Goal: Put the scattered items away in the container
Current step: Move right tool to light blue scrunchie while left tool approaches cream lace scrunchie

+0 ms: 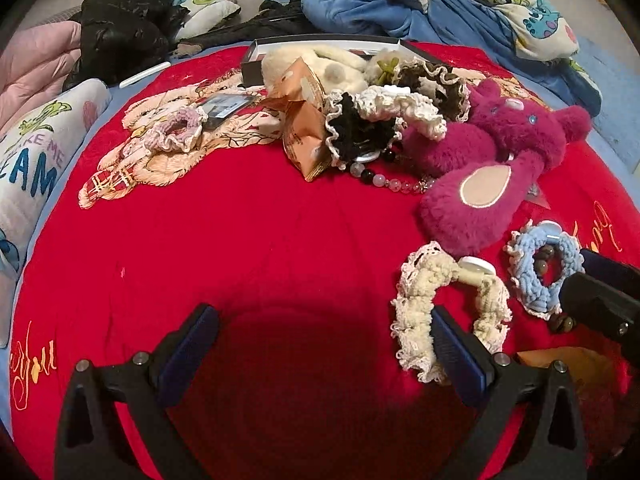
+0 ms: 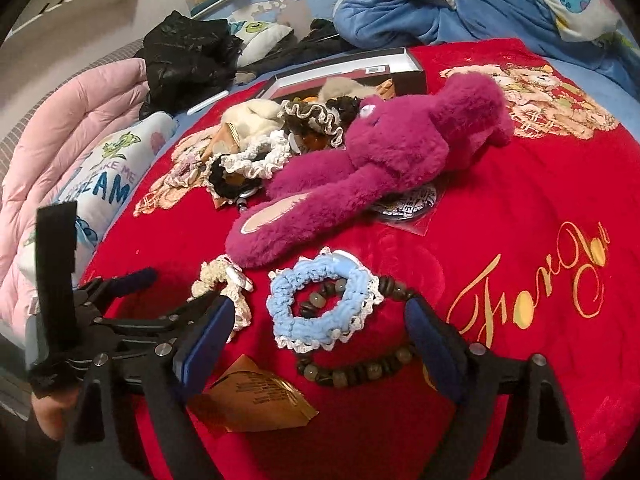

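Blue scrunchie (image 2: 320, 312) lies between wide right tongs (image 2: 320, 320); left tongs (image 1: 324, 332) wide, empty.

I hold my left black two-finger gripper with blue pads (image 1: 320, 344) angled downward, its jaws spread as wide as they go, nothing between them. My right black two-finger gripper with blue pads (image 2: 320, 336) also tilts down, jaws wide apart and gripping nothing. From the right view, part of my left hand (image 2: 52, 412) shows under its handle.
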A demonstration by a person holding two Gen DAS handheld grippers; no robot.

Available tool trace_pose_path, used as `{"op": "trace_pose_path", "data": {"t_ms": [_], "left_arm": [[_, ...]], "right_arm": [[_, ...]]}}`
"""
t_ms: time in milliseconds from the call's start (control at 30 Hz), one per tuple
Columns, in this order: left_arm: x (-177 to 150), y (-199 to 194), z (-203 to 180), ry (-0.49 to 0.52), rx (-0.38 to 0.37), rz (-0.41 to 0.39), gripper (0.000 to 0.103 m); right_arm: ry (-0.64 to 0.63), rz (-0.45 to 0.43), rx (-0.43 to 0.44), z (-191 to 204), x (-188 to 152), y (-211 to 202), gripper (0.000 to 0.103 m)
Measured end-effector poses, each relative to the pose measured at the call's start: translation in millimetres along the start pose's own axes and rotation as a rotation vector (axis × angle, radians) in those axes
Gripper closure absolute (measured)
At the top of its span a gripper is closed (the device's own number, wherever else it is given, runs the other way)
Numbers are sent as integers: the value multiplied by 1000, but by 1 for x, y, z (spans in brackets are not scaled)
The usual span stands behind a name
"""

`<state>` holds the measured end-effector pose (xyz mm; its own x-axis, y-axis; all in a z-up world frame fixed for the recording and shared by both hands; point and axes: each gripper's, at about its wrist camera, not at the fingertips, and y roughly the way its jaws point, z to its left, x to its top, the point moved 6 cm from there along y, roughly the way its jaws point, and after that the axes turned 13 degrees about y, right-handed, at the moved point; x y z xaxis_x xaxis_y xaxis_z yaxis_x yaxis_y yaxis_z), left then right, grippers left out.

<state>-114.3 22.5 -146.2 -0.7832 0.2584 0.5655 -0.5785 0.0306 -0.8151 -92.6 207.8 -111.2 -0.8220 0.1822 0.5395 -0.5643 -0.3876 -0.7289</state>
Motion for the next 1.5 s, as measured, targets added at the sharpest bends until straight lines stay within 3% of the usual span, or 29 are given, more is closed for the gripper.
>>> {"op": "trace_pose_path", "data": {"t_ms": [500, 800, 1000, 1267, 1367, 1500], "left_arm": [[-6, -6, -4, 5, 10, -17, 0], [-4, -9, -4, 19, 37, -30, 0], [-4, -17, -10, 47, 37, -56, 12], [-3, -22, -21, 71, -18, -84, 41], [-5, -25, -23, 70, -34, -92, 49], [-5, -30, -24, 64, -55, -103, 61]], "right_arm": [[72, 25, -19, -7, 1, 19, 16], [83, 14, -35, -10, 0, 14, 25], [68, 2, -46, -8, 0, 10, 44], [57, -1, -29, -6, -2, 7, 76], [56, -7, -25, -4, -2, 6, 84], [53, -21, -17, -2, 0, 1, 87]]}}
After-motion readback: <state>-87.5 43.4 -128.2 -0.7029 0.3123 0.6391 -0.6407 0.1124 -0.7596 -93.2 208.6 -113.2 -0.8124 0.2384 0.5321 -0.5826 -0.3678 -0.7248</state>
